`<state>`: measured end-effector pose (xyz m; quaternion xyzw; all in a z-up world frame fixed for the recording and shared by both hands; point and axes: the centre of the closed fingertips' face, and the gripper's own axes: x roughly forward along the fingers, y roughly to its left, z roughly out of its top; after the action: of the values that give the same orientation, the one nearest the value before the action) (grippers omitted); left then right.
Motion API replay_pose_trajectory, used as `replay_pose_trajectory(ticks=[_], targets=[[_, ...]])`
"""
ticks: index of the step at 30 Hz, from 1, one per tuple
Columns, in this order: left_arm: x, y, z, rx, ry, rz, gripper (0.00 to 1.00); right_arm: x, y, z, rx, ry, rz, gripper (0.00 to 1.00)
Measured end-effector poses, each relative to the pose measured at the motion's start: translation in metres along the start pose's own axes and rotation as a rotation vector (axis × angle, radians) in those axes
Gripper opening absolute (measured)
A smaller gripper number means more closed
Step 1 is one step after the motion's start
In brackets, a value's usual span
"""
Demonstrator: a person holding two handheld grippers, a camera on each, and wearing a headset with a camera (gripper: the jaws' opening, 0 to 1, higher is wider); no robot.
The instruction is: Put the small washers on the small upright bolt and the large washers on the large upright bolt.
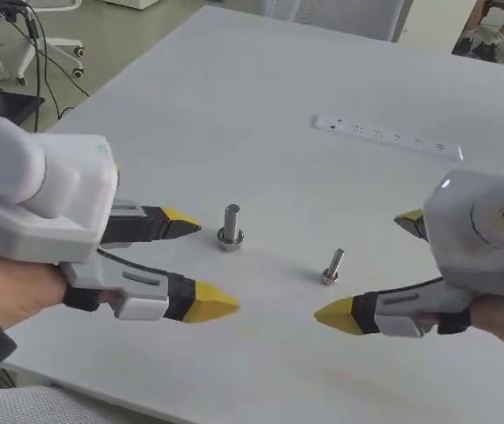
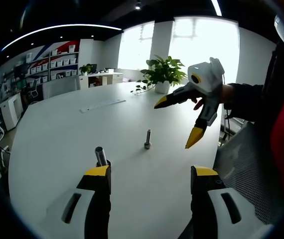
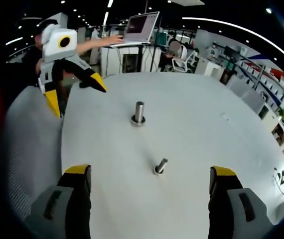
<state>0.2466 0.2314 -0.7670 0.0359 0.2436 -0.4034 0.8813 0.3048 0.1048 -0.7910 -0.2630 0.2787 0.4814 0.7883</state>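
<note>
I hold both claws spread wide: my left gripper (image 1: 214, 267) just beside the large bolt (image 1: 231, 226), my right gripper (image 1: 358, 265) past the small bolt (image 1: 332, 266), which stands near the large bolt.

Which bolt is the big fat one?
The large bolt, standing by the left claw. It is thicker and taller than the small bolt over by the right claw.
</note>
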Motion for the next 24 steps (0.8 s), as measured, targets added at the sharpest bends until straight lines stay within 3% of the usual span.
replay_pose_trajectory(ticks=[9,15,24], targets=[[-0.005,0.004,-0.004,-0.013,-0.001,0.02,0.64,-0.017,0.014,0.0,0.025,-0.039,-0.027,1.0],[-0.009,0.006,-0.007,-0.019,-0.002,0.032,0.64,-0.024,0.024,-0.008,0.056,-0.046,-0.028,1.0],[-0.011,0.009,-0.01,-0.027,-0.001,0.044,0.65,-0.026,0.027,-0.02,0.119,-0.052,-0.05,1.0]])
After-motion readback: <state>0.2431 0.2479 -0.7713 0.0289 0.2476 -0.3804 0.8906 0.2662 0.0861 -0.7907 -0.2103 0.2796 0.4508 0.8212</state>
